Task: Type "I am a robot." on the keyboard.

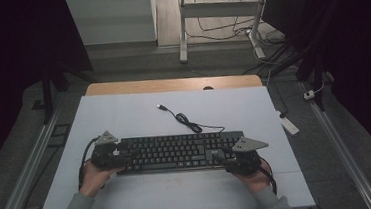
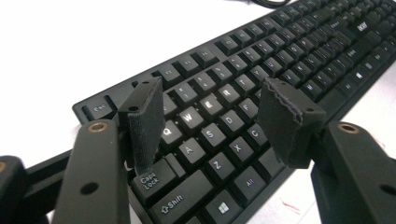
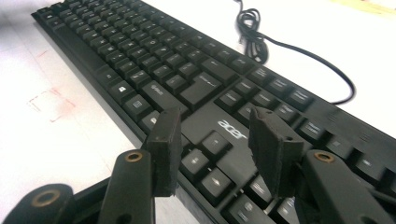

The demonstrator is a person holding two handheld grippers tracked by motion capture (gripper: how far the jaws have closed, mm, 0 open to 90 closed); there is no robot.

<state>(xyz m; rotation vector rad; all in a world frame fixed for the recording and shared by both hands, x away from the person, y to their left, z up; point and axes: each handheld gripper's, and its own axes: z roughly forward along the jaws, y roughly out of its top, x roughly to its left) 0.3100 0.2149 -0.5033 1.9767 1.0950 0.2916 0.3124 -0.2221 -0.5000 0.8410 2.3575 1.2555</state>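
A black Acer keyboard (image 1: 179,151) lies flat on the white table top (image 1: 124,119), its long side running left to right. Its cable (image 1: 187,120) coils behind it and ends in a loose USB plug (image 1: 161,107). My left gripper (image 1: 127,154) is at the keyboard's left end. In the left gripper view the keyboard (image 2: 233,102) lies below my left gripper (image 2: 215,93), which stands open over the Q, W, A and S keys. My right gripper (image 1: 220,156) is at the right end, open (image 3: 215,116) above the Acer logo (image 3: 232,129) and arrow keys. Neither holds anything.
A wooden strip (image 1: 172,84) edges the far side of the table. Faint red marks (image 3: 51,103) sit on the white surface in front of the keyboard. A power strip (image 1: 289,124) and loose cables lie on the floor at right. A white desk frame (image 1: 183,34) stands behind.
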